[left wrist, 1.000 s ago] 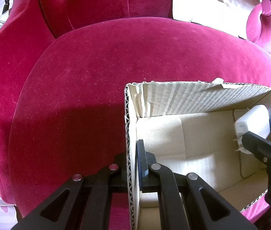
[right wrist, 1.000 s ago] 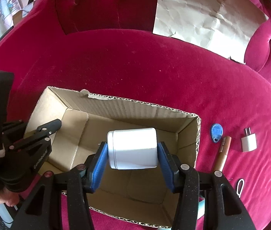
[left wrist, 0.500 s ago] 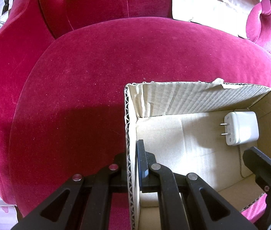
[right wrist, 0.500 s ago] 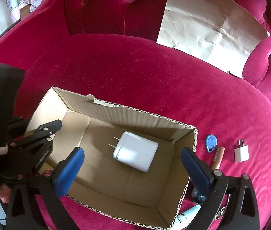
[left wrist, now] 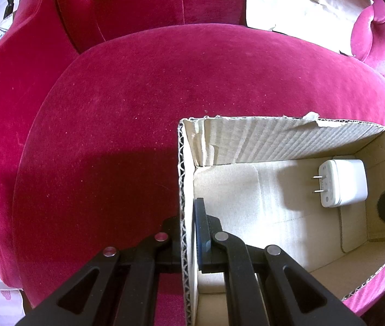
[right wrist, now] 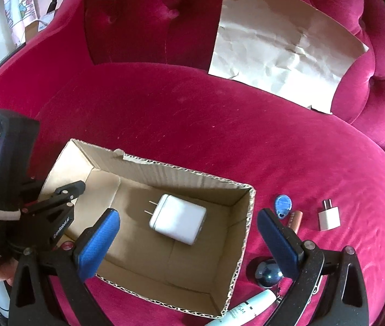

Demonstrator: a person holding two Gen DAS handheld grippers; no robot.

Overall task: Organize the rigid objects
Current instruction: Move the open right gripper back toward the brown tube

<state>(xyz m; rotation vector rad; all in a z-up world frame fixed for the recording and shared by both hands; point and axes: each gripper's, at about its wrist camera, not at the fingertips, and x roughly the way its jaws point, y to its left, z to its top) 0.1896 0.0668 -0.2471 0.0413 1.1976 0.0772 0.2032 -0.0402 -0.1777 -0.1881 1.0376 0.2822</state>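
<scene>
left claw (left wrist: 188,233): mine, pinching the cardboard box (right wrist: 181,167) wall
right claw (right wrist: 188,235): spread wide, nothing between
white charger (right wrist: 177,222): lying on box floor, frame centre

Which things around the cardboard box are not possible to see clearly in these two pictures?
- White tube, right wrist view: cut off by the bottom edge, print unreadable.
- Dark ball, right wrist view: partly behind the right gripper finger.
- Charger markings, left wrist view: too small.

Pink sofa (right wrist: 192,125); cardboard box (right wrist: 181,171); small items
</scene>
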